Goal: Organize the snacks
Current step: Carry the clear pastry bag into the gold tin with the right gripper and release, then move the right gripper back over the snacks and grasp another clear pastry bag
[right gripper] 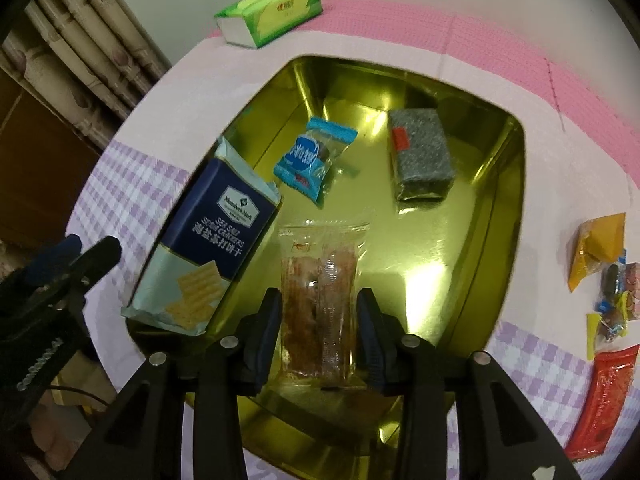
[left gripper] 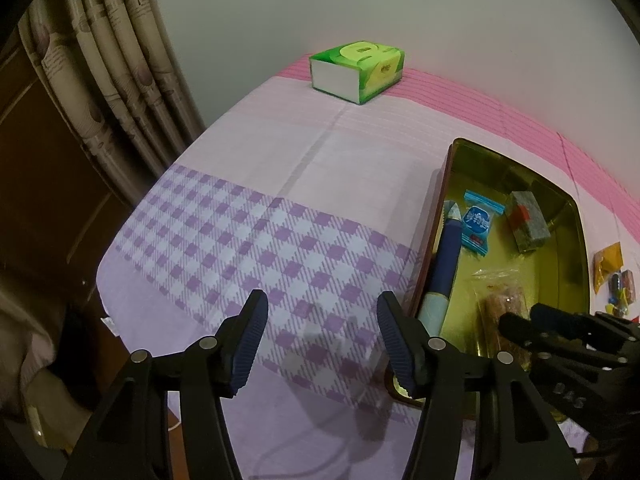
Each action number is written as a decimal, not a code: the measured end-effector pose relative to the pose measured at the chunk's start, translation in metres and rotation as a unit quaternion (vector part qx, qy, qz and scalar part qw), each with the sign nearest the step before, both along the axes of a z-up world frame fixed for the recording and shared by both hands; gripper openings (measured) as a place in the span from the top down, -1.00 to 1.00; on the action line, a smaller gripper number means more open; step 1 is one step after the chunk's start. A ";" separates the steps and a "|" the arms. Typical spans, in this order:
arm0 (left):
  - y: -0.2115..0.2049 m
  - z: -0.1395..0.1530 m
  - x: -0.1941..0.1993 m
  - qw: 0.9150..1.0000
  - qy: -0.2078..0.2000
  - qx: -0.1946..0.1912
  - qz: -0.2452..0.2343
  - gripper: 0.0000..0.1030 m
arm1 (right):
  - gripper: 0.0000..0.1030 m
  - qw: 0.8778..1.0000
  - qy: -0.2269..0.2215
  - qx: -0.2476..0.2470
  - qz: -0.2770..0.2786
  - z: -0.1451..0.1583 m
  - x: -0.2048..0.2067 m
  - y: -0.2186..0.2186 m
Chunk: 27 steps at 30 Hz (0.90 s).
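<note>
Down at the near edge of the gold metal tin (right gripper: 508, 184): right gripper (right gripper: 319, 332) straddling clear-wrapped brown snack bar (right gripper: 320, 280), seemingly placing it. Next probably needs backing off, grabbing another.

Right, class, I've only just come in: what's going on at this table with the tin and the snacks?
A person with two handheld grippers is sorting snacks into a gold tin. The right gripper straddles a clear-wrapped snack inside the tin, beside a cracker pack, blue candy and grey packet. The left gripper hangs open and empty. More snacks wait outside.
</note>
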<state>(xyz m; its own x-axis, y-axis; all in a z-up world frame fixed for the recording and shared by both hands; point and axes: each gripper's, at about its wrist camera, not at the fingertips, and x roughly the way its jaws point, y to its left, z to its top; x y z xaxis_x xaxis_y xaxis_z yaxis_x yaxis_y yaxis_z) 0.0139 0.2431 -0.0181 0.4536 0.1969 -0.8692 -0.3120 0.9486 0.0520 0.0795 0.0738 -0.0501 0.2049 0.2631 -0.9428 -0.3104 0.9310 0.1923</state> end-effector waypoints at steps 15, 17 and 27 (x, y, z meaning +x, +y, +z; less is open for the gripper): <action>-0.003 0.003 0.000 1.000 -0.004 0.008 -0.005 -0.14 | 0.26 0.994 -0.067 -0.013 -0.082 0.054 -0.019 -0.131; -0.004 0.003 0.000 1.000 -0.003 0.007 -0.006 -0.14 | 0.26 0.992 -0.070 -0.028 -0.104 0.057 -0.021 -0.159; -0.013 0.009 0.000 1.000 -0.007 0.012 -0.019 -0.14 | 0.20 0.972 -0.057 -0.106 -0.200 0.038 -0.040 -0.284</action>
<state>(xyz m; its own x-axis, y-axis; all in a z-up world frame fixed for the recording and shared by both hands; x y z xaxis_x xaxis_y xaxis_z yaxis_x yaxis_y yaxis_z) 0.0136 0.2296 -0.0093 0.4727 0.2007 -0.8581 -0.2763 0.9584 0.0719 0.0392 -0.2100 -0.0118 0.3568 -0.0566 -0.9325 0.0775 0.9965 -0.0308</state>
